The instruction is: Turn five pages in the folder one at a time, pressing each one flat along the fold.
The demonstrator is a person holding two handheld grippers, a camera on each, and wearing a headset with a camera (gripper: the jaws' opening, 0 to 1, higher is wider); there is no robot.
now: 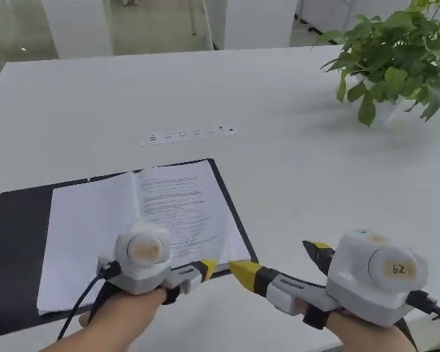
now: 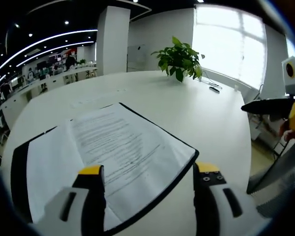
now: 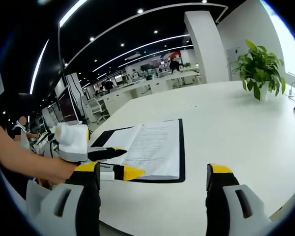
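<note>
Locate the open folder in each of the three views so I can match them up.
Head view: the folder lies open at lower left.
Left gripper view: the folder spans centre and lower left.
Right gripper view: the folder sits just left of centre.
Shared landmark: the potted plant, upper right in the head view and the right gripper view, top centre in the left gripper view.

A: Light source?
B: Daylight, strong. Window (image 2: 226,44) behind the plant (image 2: 179,59) blown out white, left gripper view. Ceiling strips (image 3: 73,11) up left of the plant; hall beyond it dim.
A: Shadows?
B: One soft grey patch on the table (image 1: 279,132) under the plant. Its edges diffuse.
A: Sharpness?
B: Head view clear; print on the page (image 1: 176,205) too fine to read. Gripper views bow hard toward edges, away from the plant.
</note>
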